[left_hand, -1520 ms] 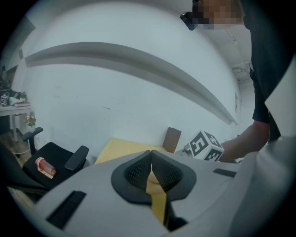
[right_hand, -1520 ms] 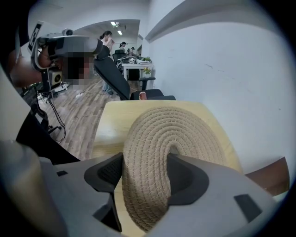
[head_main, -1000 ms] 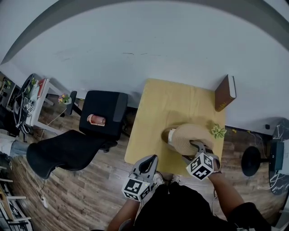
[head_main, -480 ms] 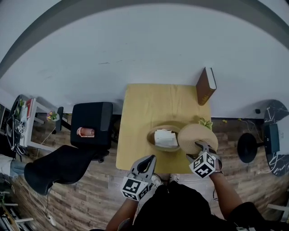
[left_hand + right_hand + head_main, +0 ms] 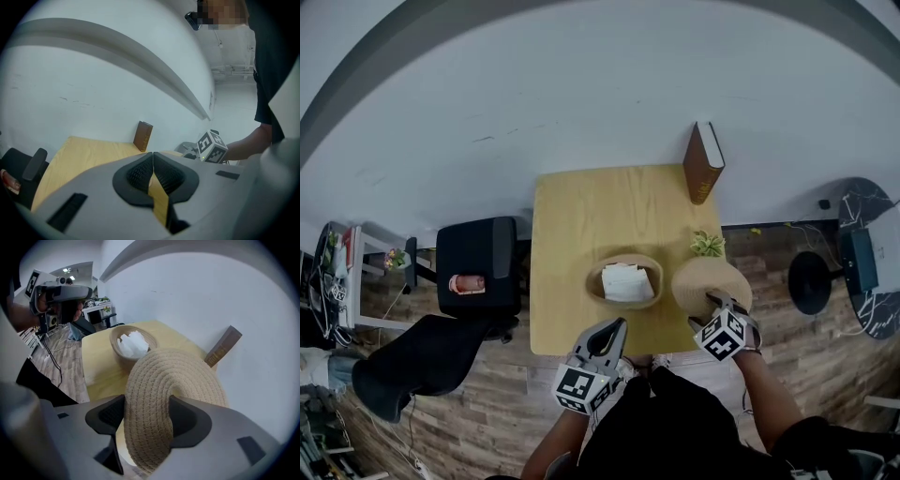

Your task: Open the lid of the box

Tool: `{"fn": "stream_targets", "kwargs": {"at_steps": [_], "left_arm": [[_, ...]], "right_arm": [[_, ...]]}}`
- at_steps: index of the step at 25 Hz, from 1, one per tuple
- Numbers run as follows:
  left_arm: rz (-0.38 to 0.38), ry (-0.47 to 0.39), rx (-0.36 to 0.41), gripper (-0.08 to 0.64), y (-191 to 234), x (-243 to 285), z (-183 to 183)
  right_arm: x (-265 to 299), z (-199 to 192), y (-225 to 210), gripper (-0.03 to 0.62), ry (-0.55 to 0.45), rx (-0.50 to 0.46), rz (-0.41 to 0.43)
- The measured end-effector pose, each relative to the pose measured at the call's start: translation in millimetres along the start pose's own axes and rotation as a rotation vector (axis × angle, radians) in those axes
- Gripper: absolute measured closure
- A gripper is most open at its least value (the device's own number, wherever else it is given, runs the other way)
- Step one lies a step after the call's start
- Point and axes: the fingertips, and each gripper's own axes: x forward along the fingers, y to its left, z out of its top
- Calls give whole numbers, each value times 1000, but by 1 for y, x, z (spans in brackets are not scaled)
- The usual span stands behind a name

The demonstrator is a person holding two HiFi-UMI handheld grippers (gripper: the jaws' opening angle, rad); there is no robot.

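Woven tan rope made up the round lid (image 5: 161, 390), and we had the right tongs (image 5: 146, 416) clenched on its near rim, the pads pressing it from both sides so that the weave bulged up between them. The lid was off the box, tilted in the grip, over the near right part of the tabletop (image 5: 600, 211). We could not tell whether its far edge touched the wood.

The box (image 5: 592, 283), an oval basket of the same weave, sat uncovered just to the left of the right tongs and close beside the lid, with a narrow gap between the two. Inside it lay a white bundle (image 5: 626, 281), paper or cloth, we could not tell which, filling most of the hollow.

Our left tongs (image 5: 152, 171) were clenched on nothing, their dark pads meeting. They hung at the near edge of the tabletop, with the open box just beyond their tips.

Past the lid from the right tongs stood a small green plant (image 5: 707, 244). Well beyond that, a brown book (image 5: 703, 161) stood upright at the far edge against the wall.
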Motion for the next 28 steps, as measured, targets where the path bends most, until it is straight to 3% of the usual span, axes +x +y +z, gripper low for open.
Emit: {"fn": "stream_targets", "kwargs": {"at_steps": [13, 28], "left_arm": [[21, 61, -6, 540, 3, -2, -23], [16, 117, -24, 540, 7, -2, -49]], "right_arm": [[50, -42, 28, 284, 99, 6, 91], [77, -46, 47, 281, 89, 78, 159]]}}
